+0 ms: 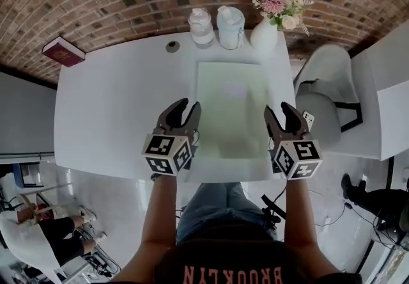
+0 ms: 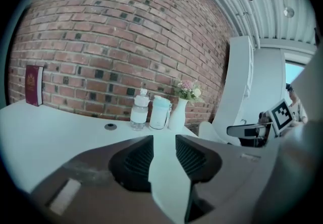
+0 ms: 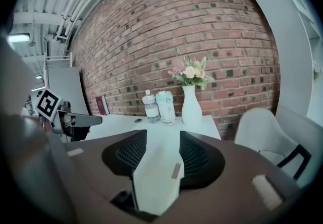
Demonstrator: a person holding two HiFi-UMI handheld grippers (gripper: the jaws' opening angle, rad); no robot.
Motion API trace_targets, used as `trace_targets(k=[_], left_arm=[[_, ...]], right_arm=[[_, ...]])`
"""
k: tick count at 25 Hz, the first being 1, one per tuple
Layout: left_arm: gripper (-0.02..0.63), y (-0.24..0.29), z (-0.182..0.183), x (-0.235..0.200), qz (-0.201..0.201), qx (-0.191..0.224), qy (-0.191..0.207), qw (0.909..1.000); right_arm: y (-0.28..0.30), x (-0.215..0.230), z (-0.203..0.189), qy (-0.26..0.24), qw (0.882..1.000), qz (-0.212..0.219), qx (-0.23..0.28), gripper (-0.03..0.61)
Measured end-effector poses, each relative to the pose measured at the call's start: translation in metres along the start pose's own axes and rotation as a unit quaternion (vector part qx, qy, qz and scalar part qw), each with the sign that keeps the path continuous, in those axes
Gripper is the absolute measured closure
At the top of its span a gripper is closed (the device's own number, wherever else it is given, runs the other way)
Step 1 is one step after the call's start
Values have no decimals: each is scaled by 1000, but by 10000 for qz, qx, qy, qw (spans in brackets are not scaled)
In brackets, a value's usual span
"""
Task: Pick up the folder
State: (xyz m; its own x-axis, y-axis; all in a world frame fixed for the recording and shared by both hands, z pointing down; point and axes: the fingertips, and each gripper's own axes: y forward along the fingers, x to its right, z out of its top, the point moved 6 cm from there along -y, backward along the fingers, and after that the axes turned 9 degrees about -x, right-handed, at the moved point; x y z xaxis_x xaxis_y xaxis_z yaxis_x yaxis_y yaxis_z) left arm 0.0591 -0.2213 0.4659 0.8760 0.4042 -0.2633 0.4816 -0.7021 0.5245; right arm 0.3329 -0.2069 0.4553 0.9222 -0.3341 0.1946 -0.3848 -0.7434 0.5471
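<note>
A pale green folder lies flat on the white table, its long side running away from me. My left gripper hovers at the folder's near left edge, jaws open with nothing gripped. At the near right edge my right gripper is also open and empty. In the left gripper view the left gripper shows a gap with only pale surface behind it. The right gripper looks the same in the right gripper view, its ribbed pads apart.
Two bottles and a white vase of flowers stand at the table's far edge. A cable grommet sits left of them. A dark red book lies at the far left corner. A white chair stands right of the table.
</note>
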Motion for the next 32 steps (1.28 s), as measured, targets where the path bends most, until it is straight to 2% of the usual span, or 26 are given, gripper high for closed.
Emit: trace_targets(k=[4, 7, 11, 18, 22, 25, 29, 32], left_arm=[[446, 13, -22, -7, -124, -368, -449, 9982], [409, 22, -38, -12, -253, -641, -865, 9939], [393, 32, -58, -16, -260, -1013, -1058, 9889], [393, 48, -81, -22, -356, -1436, -1488, 9777], [374, 52, -91, -28, -468, -1427, -1888, 9705], [367, 54, -96, -30, -586, -1430, -2060, 9663], [388, 56, -99, -31, -906, -1393, -2522, 9533], [395, 55, -95, -29, -859, -1442, -2442, 9551]], right_arm=[[17, 4, -23, 374, 9978, 245, -495, 354], [29, 8, -42, 526, 9936, 240, -972, 342], [42, 15, -68, 764, 9859, 223, -1469, 331], [54, 21, -82, 1050, 9798, 366, -1663, 325], [58, 24, -86, 1026, 9794, 368, -1700, 296], [59, 24, -88, 1123, 9776, 443, -1722, 304], [60, 22, -88, 1403, 9731, 589, -1731, 345], [60, 22, -85, 1473, 9704, 579, -1827, 353]])
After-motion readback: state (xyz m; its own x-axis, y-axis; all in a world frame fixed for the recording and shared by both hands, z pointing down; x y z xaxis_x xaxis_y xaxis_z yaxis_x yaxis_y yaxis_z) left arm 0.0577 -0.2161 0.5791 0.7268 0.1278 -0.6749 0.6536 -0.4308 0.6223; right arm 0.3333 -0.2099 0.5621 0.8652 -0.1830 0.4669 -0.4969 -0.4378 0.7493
